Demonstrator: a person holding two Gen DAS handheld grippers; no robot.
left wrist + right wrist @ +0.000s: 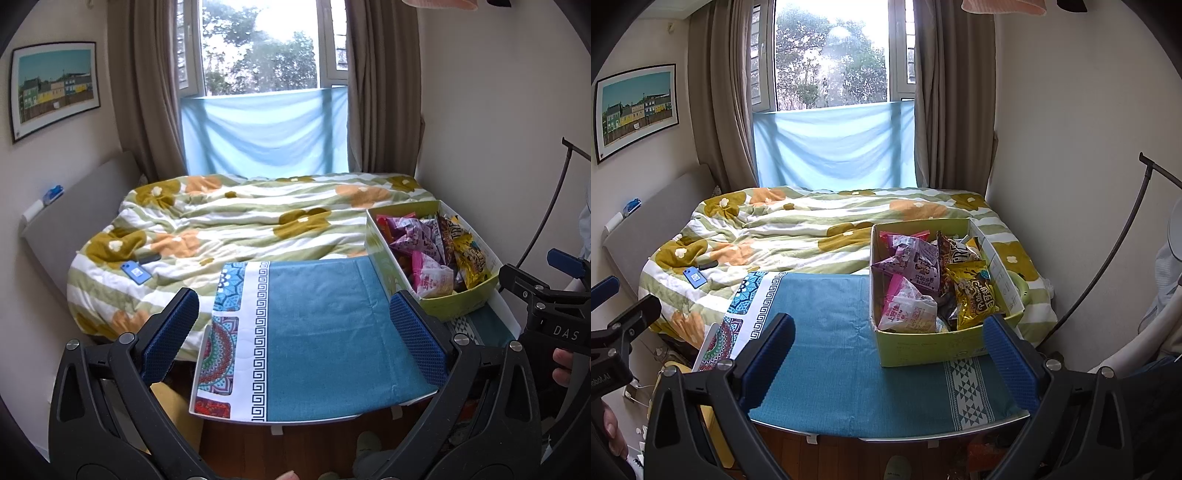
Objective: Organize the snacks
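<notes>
A green cardboard box (923, 349) full of snack packets stands on the right part of a small table covered with a teal cloth (831, 332). It holds pink (908, 310), purple (916, 264) and gold (975, 299) packets. The box also shows in the left wrist view (458, 304) at the table's right end. My left gripper (293, 328) is open and empty, held above the table's near left part. My right gripper (890, 363) is open and empty, in front of the box. The right gripper's body shows at the right edge of the left wrist view (546, 310).
A bed with a flowered quilt (798, 236) lies behind the table, with a blue phone (695, 277) on it. A window with brown curtains (720, 110) is beyond. Wood floor (849, 458) lies below the table's near edge. A wall is close on the right.
</notes>
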